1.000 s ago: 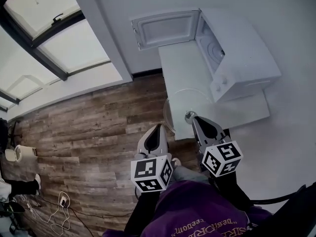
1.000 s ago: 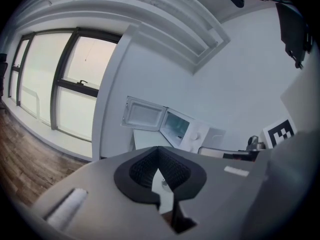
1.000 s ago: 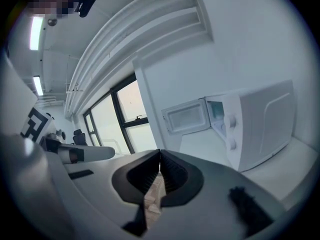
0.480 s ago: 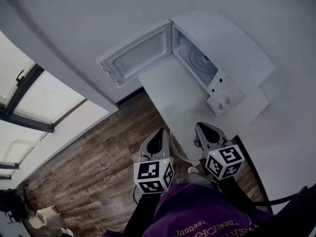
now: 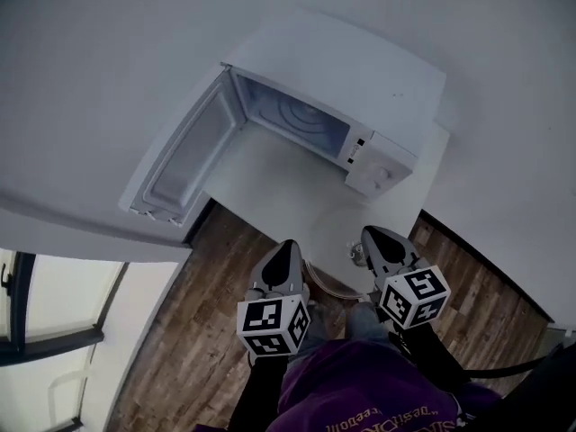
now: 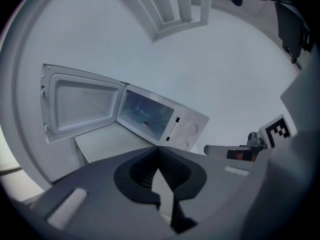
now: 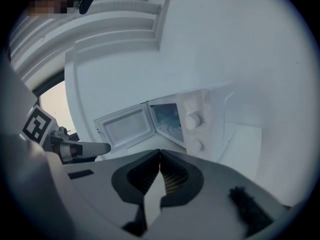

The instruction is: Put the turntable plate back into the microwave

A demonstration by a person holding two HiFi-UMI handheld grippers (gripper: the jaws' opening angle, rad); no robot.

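The white microwave (image 5: 378, 79) stands open on a white table (image 5: 270, 187), its door (image 5: 180, 165) swung out to the left. Its cavity (image 5: 297, 120) shows curved ridges on the floor. Only a curved edge of the clear glass turntable plate (image 5: 326, 286) shows, at the table's near edge between my two grippers. My left gripper (image 5: 286, 246) and right gripper (image 5: 371, 232) are both shut, with nothing seen in their jaws. Both point toward the microwave (image 6: 187, 126) (image 7: 192, 119), well short of it. The left gripper's tips (image 6: 159, 148) and the right's (image 7: 160, 151) close on empty air.
Wooden floor (image 5: 207, 304) lies below the table's near edge. A plain white wall (image 5: 108, 70) runs behind and left of the microwave. A window frame (image 5: 54, 340) shows at the lower left. A person's purple garment (image 5: 360, 385) fills the bottom.
The view has swung round: the microwave went from the upper right to the upper middle, now facing me. Both grippers turned with it and stayed shut. The plate, plainly seen before, now shows only an edge.
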